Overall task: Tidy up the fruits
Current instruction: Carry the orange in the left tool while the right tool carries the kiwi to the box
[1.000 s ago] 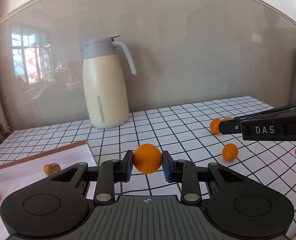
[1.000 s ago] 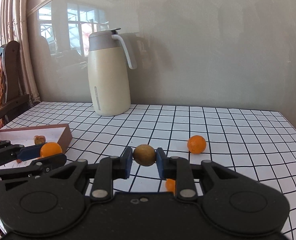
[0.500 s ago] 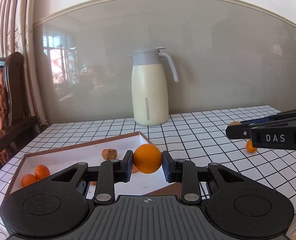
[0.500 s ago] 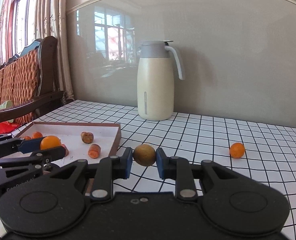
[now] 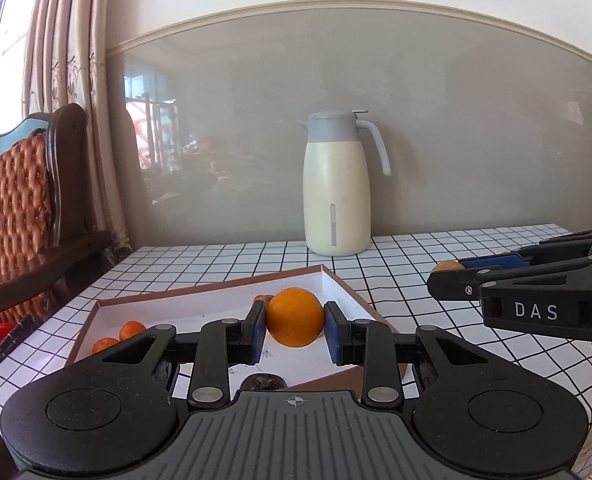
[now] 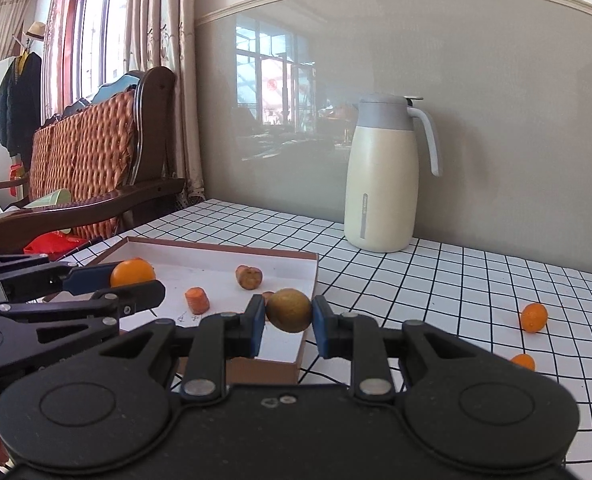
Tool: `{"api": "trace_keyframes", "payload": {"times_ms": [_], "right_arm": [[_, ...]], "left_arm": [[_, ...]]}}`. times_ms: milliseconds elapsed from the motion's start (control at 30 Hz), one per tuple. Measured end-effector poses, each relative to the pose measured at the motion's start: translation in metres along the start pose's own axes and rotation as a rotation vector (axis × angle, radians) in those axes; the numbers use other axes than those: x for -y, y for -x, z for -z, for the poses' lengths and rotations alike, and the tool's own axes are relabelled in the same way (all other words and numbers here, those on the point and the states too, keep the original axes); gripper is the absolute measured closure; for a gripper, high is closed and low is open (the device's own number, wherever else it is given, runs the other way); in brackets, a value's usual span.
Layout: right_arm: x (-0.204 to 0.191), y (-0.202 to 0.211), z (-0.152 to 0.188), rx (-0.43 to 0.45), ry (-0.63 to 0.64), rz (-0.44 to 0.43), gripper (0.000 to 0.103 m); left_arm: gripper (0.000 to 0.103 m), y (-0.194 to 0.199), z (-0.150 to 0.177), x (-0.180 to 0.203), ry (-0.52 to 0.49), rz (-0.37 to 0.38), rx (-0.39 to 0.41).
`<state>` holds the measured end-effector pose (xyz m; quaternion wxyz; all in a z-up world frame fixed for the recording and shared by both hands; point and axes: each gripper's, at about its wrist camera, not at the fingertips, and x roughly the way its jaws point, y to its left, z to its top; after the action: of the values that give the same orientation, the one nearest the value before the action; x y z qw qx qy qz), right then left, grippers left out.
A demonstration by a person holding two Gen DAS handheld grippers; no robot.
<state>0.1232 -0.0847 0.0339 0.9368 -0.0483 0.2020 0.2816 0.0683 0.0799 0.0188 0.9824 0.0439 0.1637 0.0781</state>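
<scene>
Left wrist view: the left gripper (image 5: 294, 334) is closed on one orange (image 5: 294, 317), held above the tray (image 5: 231, 284). Two small oranges (image 5: 120, 336) lie in the tray's left corner, and one dark fruit (image 5: 264, 382) sits just below the held orange.

Right wrist view: the right gripper (image 6: 286, 326) is clamped on one olive-brown fruit (image 6: 288, 310) over the tray's near corner. Two small oranges (image 6: 533, 317) lie on the table (image 6: 436, 280), well to the right. One jug (image 6: 384, 176) stands by the wall.

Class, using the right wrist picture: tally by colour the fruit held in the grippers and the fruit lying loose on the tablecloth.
Orange: 3, one orange in the left gripper, two small oranges on the tablecloth.
Brownish-green: 1, the brownish-green fruit in the right gripper.
Total: 4.
</scene>
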Motion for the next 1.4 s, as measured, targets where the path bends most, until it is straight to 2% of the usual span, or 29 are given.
{"api": "trace_keyframes", "payload": {"times_ms": [267, 700, 900, 1133, 1400], "right_arm": [[-0.024, -0.008, -0.002, 0.006, 0.028, -0.052, 0.087], [-0.065, -0.026, -0.006, 0.012, 0.062, -0.121, 0.087], [-0.075, -0.038, -0.013, 0.021, 0.078, -0.125, 0.086], [-0.079, -0.054, -0.018, 0.021, 0.063, -0.114, 0.086], [-0.083, -0.064, -0.021, 0.022, 0.064, -0.114, 0.086]], "left_arm": [[0.072, 0.008, 0.005, -0.022, 0.014, -0.054, -0.003], [0.072, 0.014, 0.012, -0.077, 0.057, -0.162, -0.004], [0.072, 0.007, 0.013, -0.107, 0.089, -0.209, -0.008], [0.072, 0.0, 0.017, -0.13, 0.121, -0.231, -0.012], [0.072, -0.012, 0.018, -0.139, 0.13, -0.238, -0.018]]}}
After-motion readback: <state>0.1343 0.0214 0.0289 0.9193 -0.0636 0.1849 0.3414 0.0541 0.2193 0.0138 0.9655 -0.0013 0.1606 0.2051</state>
